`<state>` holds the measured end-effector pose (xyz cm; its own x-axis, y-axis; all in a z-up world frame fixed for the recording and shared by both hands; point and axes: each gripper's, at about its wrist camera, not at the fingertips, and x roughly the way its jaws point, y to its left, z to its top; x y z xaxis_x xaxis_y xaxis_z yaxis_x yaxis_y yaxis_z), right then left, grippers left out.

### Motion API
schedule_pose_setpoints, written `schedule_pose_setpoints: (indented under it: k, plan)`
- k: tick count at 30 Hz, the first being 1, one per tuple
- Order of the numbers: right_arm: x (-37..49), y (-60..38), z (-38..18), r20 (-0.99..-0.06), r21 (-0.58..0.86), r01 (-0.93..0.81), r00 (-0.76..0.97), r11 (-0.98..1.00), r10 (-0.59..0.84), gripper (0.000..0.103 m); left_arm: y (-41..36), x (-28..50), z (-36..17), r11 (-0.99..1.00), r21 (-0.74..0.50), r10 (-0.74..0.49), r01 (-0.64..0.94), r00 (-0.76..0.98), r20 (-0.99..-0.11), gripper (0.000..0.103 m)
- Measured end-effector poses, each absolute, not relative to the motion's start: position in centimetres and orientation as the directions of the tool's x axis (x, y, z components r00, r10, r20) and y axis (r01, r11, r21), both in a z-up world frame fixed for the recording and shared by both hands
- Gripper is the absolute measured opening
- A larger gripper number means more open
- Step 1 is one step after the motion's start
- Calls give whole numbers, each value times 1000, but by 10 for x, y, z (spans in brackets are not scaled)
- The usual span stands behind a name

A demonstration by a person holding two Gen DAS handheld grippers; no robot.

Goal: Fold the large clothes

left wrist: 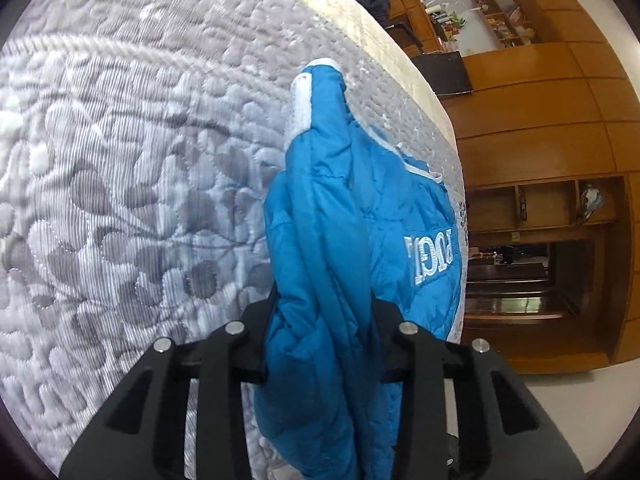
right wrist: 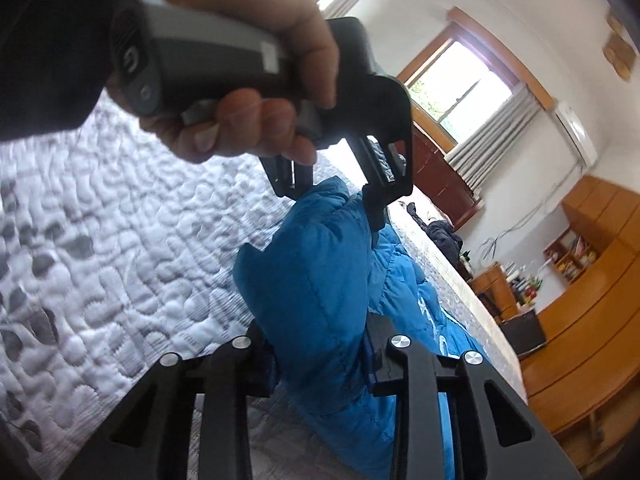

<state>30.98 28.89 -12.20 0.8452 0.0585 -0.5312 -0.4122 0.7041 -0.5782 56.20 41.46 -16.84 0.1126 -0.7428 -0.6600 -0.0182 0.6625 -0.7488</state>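
A blue padded jacket with white lettering and a white-lined collar lies bunched along the right edge of a quilted grey-white mattress. My left gripper is shut on a thick fold of it. In the right wrist view my right gripper is shut on another bunch of the same jacket. Just beyond it, a hand holds the left gripper, its fingers clamped on the jacket's upper fold. Both grips sit close together above the mattress.
Wooden cabinets and shelves stand past the bed's right edge, with a black flat object beside them. A dark clothes pile lies at the bed's far end. A curtained window is behind.
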Motion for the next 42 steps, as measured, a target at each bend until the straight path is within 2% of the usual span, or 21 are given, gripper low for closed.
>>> schedule_pose_setpoints:
  k: [20, 42]
  plan:
    - [307, 207, -38, -480, -310, -350, 860, 884, 172, 30, 332, 570, -59, 820, -567, -571, 77, 138, -809, 31]
    - [311, 118, -10, -427, -120, -299, 877, 947, 223, 30, 229, 568, -8, 893, -420, -443, 164, 149, -884, 31]
